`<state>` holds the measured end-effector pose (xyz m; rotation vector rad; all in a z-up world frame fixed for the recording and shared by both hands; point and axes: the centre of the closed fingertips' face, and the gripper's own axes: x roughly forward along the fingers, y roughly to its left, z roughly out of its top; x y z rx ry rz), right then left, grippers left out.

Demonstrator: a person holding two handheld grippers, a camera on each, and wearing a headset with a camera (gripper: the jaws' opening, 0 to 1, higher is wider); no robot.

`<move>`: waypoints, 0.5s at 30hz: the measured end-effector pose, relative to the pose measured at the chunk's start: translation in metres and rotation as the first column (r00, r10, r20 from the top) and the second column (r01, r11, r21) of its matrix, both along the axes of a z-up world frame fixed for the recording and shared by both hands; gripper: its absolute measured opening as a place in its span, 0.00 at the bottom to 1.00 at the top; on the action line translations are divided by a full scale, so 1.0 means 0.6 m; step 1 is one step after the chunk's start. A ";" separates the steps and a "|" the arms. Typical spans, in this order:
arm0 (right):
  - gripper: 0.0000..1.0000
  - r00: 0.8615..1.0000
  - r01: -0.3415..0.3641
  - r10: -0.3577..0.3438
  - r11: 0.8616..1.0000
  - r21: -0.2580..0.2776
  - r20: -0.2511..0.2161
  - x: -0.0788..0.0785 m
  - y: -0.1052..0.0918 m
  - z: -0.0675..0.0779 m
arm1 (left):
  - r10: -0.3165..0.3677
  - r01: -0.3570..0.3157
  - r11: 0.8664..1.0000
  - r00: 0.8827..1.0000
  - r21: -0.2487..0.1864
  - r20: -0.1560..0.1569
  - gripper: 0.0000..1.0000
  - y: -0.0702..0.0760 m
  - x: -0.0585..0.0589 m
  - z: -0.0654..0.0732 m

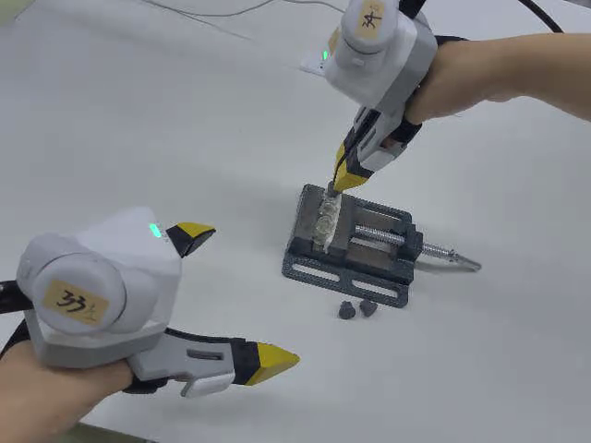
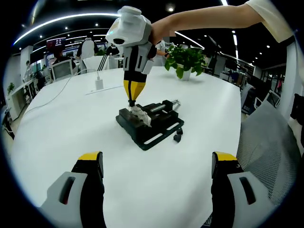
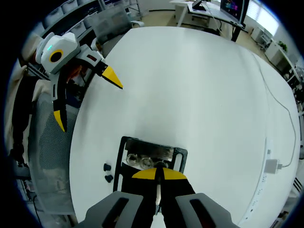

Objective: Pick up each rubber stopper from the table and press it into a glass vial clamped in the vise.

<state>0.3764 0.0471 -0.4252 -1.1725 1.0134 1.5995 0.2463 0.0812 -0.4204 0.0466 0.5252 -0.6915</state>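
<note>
Vials (image 1: 327,221) under nose-down right tool (image 1: 340,181)

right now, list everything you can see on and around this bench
table: one, white, under everything
vise: one, black, mid-table
glass vials: count unclear, clear, clamped in the vise
rubber stoppers: two, dark grey, on the table beside the vise base
potted plant: one, green, far side of the table
cable: one, white, along the table edge
mesh chair: one, grey, beside the table
left tongs: white, yellow tips, open, away from the vise
right tongs: white, yellow tips, shut, tips at the vials
</note>
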 end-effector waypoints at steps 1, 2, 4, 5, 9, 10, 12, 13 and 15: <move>0.00 1.000 0.003 -0.003 1.000 -0.002 0.000 0.000 0.000 0.000 | 0.001 -0.001 1.000 1.000 -0.001 0.000 0.94 0.000 0.000 0.000; 0.00 1.000 0.003 -0.003 1.000 -0.005 0.000 -0.001 0.000 0.000 | 0.001 -0.001 1.000 1.000 0.000 -0.001 0.94 0.000 0.001 -0.001; 0.00 1.000 0.004 -0.004 1.000 -0.011 0.001 -0.003 0.000 0.000 | 0.002 -0.002 1.000 1.000 -0.003 -0.001 0.94 0.000 0.001 0.000; 0.00 1.000 0.004 -0.004 1.000 -0.014 0.002 -0.001 0.001 -0.001 | 0.002 -0.002 1.000 1.000 -0.003 -0.002 0.94 0.000 0.002 0.000; 0.00 1.000 -0.003 0.004 1.000 -0.028 0.012 -0.001 0.002 -0.002 | 0.001 -0.002 1.000 1.000 -0.007 -0.003 0.94 -0.002 0.003 0.000; 0.00 1.000 0.003 -0.002 0.999 -0.032 0.012 -0.002 0.003 -0.003 | 0.001 -0.001 1.000 1.000 -0.008 -0.004 0.94 -0.003 0.004 -0.001; 0.00 1.000 -0.006 0.007 0.999 -0.041 0.016 -0.005 0.003 -0.002 | 0.000 0.000 1.000 1.000 -0.010 -0.005 0.94 -0.004 0.004 -0.002; 0.00 1.000 -0.001 0.002 0.999 -0.044 0.016 -0.004 0.003 -0.003 | -0.001 0.001 1.000 1.000 -0.012 -0.005 0.94 -0.005 0.004 -0.002; 0.00 1.000 -0.013 0.014 0.999 -0.048 0.022 -0.005 0.003 -0.003 | -0.002 0.002 1.000 1.000 -0.014 -0.006 0.94 -0.007 0.004 -0.002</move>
